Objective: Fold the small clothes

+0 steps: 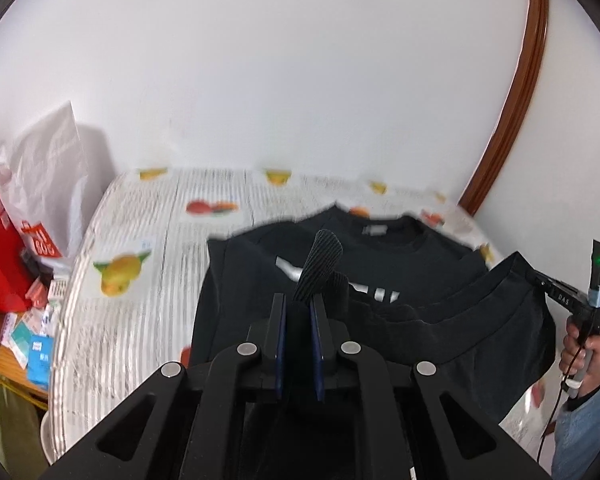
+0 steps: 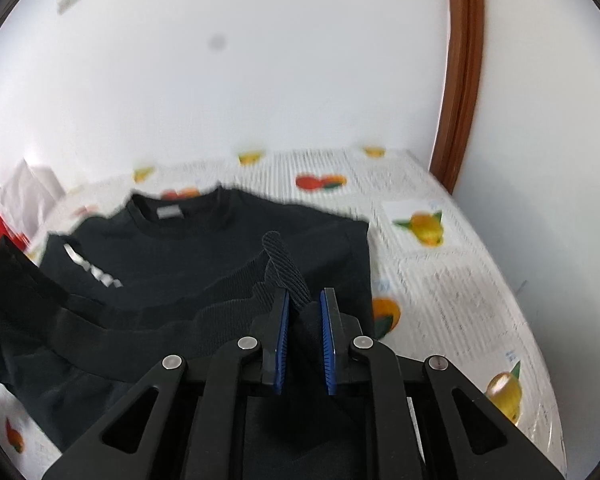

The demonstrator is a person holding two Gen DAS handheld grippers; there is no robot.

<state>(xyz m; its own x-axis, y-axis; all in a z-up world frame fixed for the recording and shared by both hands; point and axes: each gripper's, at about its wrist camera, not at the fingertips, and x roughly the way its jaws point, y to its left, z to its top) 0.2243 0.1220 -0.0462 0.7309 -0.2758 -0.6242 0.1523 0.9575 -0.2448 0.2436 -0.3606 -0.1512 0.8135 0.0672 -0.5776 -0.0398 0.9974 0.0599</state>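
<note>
My right claw (image 2: 305, 300) pinches the ribbed hem (image 2: 284, 268) of the black shirt (image 2: 204, 248), lifting it off the fruit-print counter (image 2: 452, 280). Beyond the claw, the shirt's collar (image 2: 172, 210) lies flat. A brown frame (image 2: 462, 80) stands right of the shirt.

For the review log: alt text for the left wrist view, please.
The left hand-held gripper is shut on the ribbed hem of a black sweatshirt, lifting it above a fruit-print tablecloth. At right, the right hand-held gripper holds the other corner.
</note>
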